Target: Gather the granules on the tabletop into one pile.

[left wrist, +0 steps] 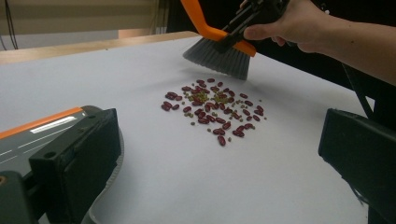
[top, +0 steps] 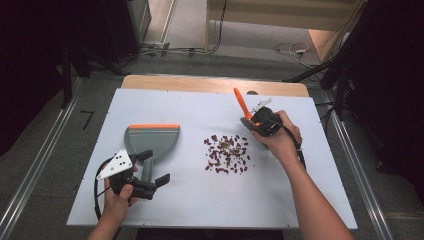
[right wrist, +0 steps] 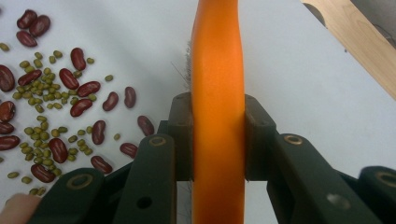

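Observation:
A pile of red beans and small green beans lies on the white tabletop. My right gripper is shut on the orange handle of a brush, just right of the pile and beyond it. In the right gripper view the pads clamp the handle, with the beans to the left. The left gripper view shows the grey bristles hanging just behind the beans. My left gripper is open, and its left jaw sits by the handle of a grey dustpan with an orange lip.
A wooden strip runs along the table's far edge. Metal rails flank the table on both sides, and cables lie on the floor beyond. Bare tabletop stretches between the dustpan and the beans.

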The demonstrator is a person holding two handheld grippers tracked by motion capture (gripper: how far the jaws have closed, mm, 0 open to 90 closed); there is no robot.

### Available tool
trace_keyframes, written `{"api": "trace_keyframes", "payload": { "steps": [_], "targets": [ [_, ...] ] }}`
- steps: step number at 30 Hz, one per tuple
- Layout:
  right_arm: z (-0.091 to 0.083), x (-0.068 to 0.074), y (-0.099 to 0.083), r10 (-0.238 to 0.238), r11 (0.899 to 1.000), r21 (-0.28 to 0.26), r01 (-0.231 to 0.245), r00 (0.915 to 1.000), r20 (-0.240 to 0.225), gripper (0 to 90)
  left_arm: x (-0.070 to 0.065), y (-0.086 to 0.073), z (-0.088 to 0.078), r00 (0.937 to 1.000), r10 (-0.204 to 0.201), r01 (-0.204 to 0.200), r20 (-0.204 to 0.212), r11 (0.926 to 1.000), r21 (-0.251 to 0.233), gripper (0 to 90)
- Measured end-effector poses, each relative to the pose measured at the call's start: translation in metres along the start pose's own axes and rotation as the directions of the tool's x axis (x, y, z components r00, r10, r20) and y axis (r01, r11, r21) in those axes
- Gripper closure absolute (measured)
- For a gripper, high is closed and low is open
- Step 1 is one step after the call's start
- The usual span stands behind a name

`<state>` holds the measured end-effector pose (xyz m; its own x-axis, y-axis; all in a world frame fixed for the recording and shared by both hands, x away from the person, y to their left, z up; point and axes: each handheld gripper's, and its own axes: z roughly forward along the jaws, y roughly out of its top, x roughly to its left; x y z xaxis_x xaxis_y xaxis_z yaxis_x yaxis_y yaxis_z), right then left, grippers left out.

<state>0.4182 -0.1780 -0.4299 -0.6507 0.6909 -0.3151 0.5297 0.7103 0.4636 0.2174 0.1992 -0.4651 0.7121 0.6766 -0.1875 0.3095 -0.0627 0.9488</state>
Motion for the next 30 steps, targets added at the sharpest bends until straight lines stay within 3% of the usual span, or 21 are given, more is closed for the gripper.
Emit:
{"api": "trace_keyframes", "payload": {
  "steps": [6, 12, 16, 21, 26, 30],
  "targets": [
    [0.007, 0.015, 0.01, -0.028, 0.999, 0.027, 0.029, 0.9988, -0.04, 69.0, -0.001, 0.001, -0.002, 1.0, 0.006, -0.006, -0.007, 1.0, -0.004, 0.0],
    [0.007, 0.031, 0.013, -0.085, 0.994, 0.058, 0.09, 0.9931, -0.08, 69.3, -0.001, 0.001, -0.003, 1.0, 0.001, -0.001, -0.009, 0.9999, -0.011, 0.0],
    [0.002, 0.035, 0.01, -0.094, 0.994, 0.046, 0.1, 0.9881, -0.122, 69.3, -0.001, 0.002, -0.003, 0.9999, 0.003, -0.003, -0.011, 1.0, -0.009, 0.0],
    [-0.002, 0.045, 0.005, -0.133, 0.99, 0.04, 0.138, 0.9839, -0.12, 69.3, -0.001, 0.001, -0.003, 1.0, 0.003, -0.003, -0.007, 1.0, -0.009, 0.0],
    [-0.007, 0.049, 0.001, -0.14, 0.989, 0.026, 0.146, 0.9774, -0.158, 69.3, -0.001, 0.001, -0.004, 0.9999, 0.005, -0.005, -0.011, 1.0, -0.005, 0.0],
    [-0.011, 0.049, -0.001, -0.152, 0.988, 0.018, 0.156, 0.9756, -0.159, 69.2, -0.001, 0.001, -0.004, 0.9999, 0.005, -0.005, -0.01, 1.0, -0.006, 0.0]
  ]
}}
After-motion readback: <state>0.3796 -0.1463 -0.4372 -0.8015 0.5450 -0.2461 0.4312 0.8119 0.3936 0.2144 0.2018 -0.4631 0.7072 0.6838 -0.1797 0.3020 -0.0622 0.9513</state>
